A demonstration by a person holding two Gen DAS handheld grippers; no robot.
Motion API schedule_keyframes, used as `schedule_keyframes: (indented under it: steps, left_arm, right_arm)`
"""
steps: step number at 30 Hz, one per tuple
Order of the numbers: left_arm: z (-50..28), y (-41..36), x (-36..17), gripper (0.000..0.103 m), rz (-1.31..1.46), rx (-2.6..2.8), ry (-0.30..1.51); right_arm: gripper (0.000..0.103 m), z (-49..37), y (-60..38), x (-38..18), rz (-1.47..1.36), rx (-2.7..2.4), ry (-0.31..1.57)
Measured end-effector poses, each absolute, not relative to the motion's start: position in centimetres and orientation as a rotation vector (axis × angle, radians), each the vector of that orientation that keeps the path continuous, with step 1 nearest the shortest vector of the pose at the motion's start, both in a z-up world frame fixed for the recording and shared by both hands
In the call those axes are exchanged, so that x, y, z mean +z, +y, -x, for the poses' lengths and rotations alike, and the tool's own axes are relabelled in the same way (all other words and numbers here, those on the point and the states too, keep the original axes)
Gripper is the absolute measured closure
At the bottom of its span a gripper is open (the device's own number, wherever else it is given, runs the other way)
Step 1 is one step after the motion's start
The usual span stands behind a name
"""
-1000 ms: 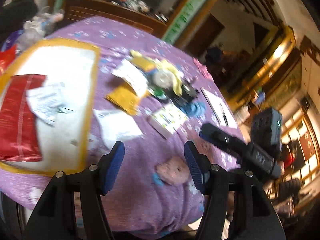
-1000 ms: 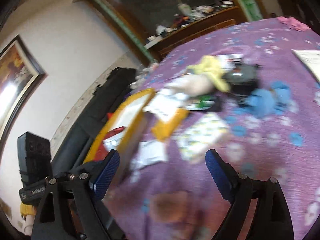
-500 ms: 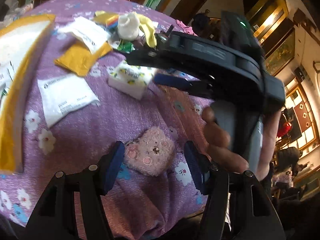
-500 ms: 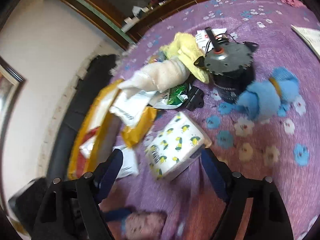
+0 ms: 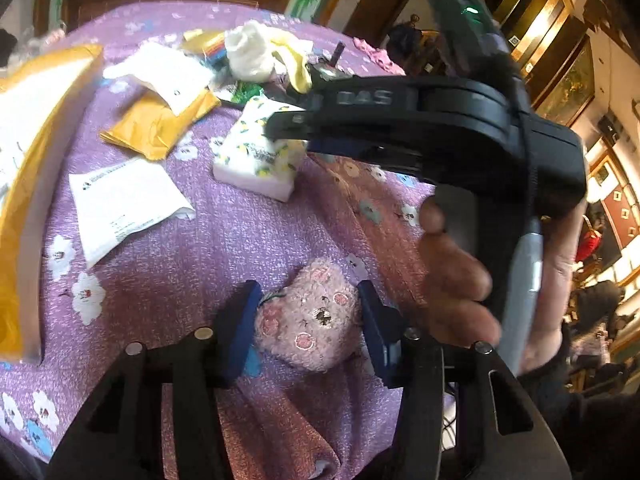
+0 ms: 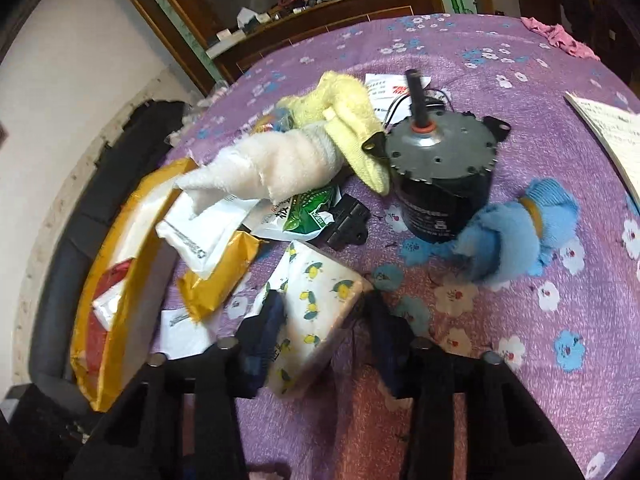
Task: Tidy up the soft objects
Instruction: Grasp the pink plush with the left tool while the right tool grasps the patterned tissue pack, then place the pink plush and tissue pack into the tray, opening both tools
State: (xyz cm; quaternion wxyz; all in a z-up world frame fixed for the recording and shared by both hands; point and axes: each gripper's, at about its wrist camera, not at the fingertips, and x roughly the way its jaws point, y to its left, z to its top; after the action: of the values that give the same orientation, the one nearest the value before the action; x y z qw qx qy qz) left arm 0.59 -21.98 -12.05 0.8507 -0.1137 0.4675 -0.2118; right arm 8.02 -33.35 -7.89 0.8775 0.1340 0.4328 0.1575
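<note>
Left gripper (image 5: 308,326) closing around pink plush toy (image 5: 310,326), blue pads already touching its two sides, toy lying on purple flowered tablecloth (image 5: 224,240) near the table's front edge. Right gripper (image 6: 322,334) closing too, its pads pressing on both sides of lemon-print tissue pack (image 6: 316,312), pack tilted with one corner up. In the left wrist view, same pack (image 5: 260,150) sitting further back on the cloth, right gripper's black body reaching over it, a hand (image 5: 456,276) wrapping around the handle.

Lying behind the pack: cream rolled towel (image 6: 276,164), resting partly on yellow cloth (image 6: 344,116). Just beside these, dark round motor (image 6: 444,176) standing upright with its shaft pointing up. Blue knitted cloth (image 6: 516,232) lying right of the motor, touching its base. Green-and-white packet (image 6: 304,212) showing under the towel. White mailer bag (image 6: 200,232) resting on yellow padded envelope (image 6: 220,276). Another white bag (image 5: 120,204) lying flat, apart from the plush toy. Large yellow-edged envelope (image 6: 116,280) occupying the left edge of the table. Small pink cloth (image 6: 556,38) sitting far away at the back rim.
</note>
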Motion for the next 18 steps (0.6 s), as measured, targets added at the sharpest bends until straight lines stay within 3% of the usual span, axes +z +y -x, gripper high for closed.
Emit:
schedule_keyframes:
  steps: [3,10,18]
  left_arm:
    - [0.6,-21.3,-11.5,0.064,0.256,-0.454,0.979]
    - [2.6,-14.7,-8.7,0.064,0.464,-0.447,0.887]
    - [4.5,-4.2,-5.4,0.063,0.585,-0.14,0.741]
  right_arm:
    - [0.077,-6.7,-34.4,-7.6,-0.286,0.365,0.848]
    - [0.078,-4.8,-35.8,-5.6,-0.351,0.479,0.711]
    - [0.078,-7.3,-28.6,-4.0,-0.359,0.718,0.675]
